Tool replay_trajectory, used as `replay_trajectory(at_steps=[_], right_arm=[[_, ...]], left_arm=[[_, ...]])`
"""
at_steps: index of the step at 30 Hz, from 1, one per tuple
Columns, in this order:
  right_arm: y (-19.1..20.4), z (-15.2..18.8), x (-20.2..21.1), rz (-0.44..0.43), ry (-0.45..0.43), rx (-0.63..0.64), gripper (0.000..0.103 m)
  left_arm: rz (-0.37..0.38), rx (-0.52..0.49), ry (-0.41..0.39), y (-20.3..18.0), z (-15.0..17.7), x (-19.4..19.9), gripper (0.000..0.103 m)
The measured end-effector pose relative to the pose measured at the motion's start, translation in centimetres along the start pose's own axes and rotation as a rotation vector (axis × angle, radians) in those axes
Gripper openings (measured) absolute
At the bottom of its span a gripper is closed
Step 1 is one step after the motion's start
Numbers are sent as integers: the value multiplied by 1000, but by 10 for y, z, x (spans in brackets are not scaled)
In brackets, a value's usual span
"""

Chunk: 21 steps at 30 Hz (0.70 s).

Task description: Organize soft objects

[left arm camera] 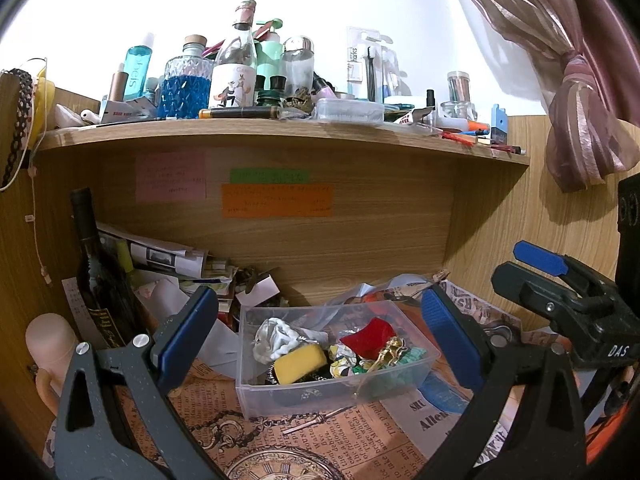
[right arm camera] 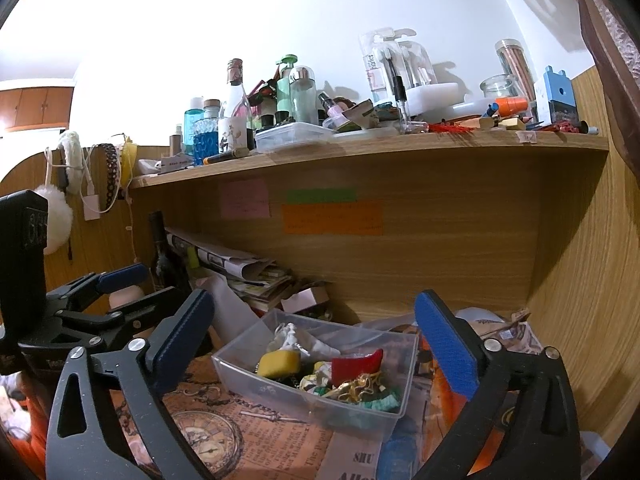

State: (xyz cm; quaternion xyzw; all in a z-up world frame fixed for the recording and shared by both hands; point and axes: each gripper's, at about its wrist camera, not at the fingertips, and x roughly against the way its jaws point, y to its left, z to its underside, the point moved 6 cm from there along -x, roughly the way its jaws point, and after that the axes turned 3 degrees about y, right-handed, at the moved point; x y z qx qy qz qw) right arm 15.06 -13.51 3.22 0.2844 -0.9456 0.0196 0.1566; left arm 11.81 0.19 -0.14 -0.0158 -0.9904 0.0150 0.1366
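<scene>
A clear plastic bin [left arm camera: 256, 392] sits on the newspaper-print desk mat; it also shows in the right wrist view [right arm camera: 240, 376]. Inside lie a yellow sponge [left arm camera: 301, 364] [right arm camera: 279, 363], a red soft piece [left arm camera: 370, 338] [right arm camera: 356, 367], a white crumpled cloth [left arm camera: 280, 338] [right arm camera: 294, 338], gold and green bits [left arm camera: 390, 354] [right arm camera: 362, 390]. My left gripper [left arm camera: 320, 336] is open and empty, its fingers straddling the bin from the near side. My right gripper [right arm camera: 316, 344] is open and empty, also framing the bin. Each gripper shows in the other's view: the right one [left arm camera: 548, 276], the left one [right arm camera: 112, 292].
A wooden shelf [left arm camera: 280, 136] above carries several bottles and jars. A dark wine bottle [left arm camera: 100, 276] and a paper stack [left arm camera: 172, 260] stand left of the bin. Sticky notes [left arm camera: 276, 200] are on the back panel. A curtain [left arm camera: 580, 92] hangs at right.
</scene>
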Motion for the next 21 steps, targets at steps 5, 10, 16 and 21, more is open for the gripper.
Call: replay_trajectory(at_steps=[5,10,16,21], right_arm=[[0,1,0,6,1,3,103],[-2,3,-1,11,9,-6,103],[-3,3,-2,13,11,-13,103],[-4,4,-3,16,15,-10,103]], left_arm=[[7,5,8,1,1,-1,103],[2,2,7,0,1,0,103],[8,0,3,0,2,0,103],[7,-3,5,-1,2,0,103]])
